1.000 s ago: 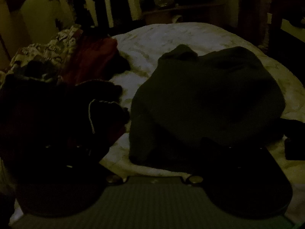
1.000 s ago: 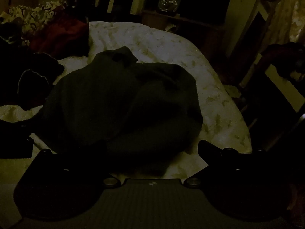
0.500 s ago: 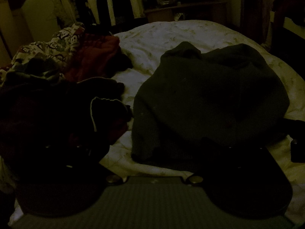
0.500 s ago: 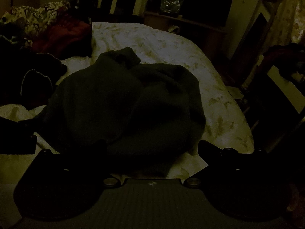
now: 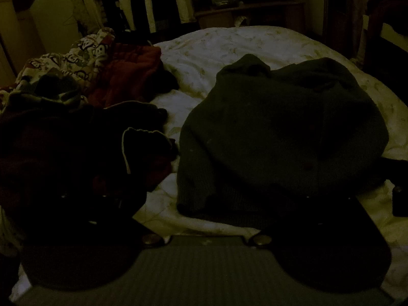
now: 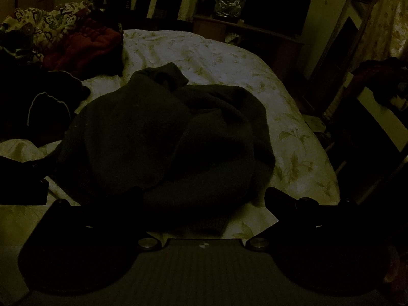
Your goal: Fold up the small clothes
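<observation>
A dark green knitted garment (image 5: 280, 132) lies crumpled on the white leaf-print bed cover (image 5: 229, 46); it also shows in the right wrist view (image 6: 163, 137). My left gripper (image 5: 204, 204) is open, its black fingers wide apart at the garment's near edge. My right gripper (image 6: 204, 201) is open too, its fingers spread either side of the garment's near hem. Neither holds anything. The room is very dim.
A pile of dark and red clothes (image 5: 76, 140) lies to the left, with a monkey-print cloth (image 5: 76, 61) and a red blanket (image 6: 84, 48) behind. A shelf unit (image 6: 255, 33) and hanging clothes (image 5: 142, 2) stand past the bed. A chair (image 6: 377, 117) is at the right.
Both grippers have eased back a little and tilted; the garment sits slightly lower in both views. It has not been touched or moved.
</observation>
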The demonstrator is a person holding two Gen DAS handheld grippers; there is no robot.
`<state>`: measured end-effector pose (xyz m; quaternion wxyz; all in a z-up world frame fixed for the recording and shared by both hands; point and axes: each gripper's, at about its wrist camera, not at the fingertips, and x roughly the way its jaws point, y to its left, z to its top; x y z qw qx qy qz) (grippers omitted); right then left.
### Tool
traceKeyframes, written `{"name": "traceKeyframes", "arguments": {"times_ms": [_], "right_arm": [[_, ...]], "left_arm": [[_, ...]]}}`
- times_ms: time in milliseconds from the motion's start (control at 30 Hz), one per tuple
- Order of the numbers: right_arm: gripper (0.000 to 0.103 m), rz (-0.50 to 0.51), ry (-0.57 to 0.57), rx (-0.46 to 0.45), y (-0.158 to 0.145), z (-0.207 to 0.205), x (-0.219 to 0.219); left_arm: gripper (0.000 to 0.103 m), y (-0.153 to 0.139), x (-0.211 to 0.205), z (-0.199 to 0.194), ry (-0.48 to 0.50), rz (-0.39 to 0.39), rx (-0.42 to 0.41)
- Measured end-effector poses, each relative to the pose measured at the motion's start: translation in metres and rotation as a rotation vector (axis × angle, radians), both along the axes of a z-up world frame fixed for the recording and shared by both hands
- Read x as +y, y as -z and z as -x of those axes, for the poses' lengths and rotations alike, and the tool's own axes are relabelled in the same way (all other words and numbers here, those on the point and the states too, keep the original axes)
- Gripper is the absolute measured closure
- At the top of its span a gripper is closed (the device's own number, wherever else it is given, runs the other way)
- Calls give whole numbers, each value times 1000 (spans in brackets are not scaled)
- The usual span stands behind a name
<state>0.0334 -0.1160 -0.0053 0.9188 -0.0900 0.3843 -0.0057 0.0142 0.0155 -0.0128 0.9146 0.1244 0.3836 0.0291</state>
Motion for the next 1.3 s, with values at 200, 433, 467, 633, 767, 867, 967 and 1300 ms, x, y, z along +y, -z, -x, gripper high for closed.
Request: {"name": "traceKeyframes", "arguments": {"times_ms": [200,433,467,633,767,867,967,1300], "right_arm": [[0,0,1,1,0,0,0],[0,1,-4,3,0,1,0],[0,1,-4,3,0,0,-1],[0,5,-6,6,0,0,0],[0,7,-8,4,0,0,1],[0,5,-10,6,0,0,0],[0,5,-10,5,0,0,0],[0,5,-10,5,0,0,1]], "left_arm": [[0,1,2,0,-2,5,2],[0,1,3,0,-3,5,4],[0,1,2,0,-3,6,3],[0,1,2,0,-5,5,2],[0,1,1,0,-5,5,2],[0,1,2,1,-5,3,2],[0,1,2,0,-5,4,1],[0,1,1,0,-6,5,2]]}}
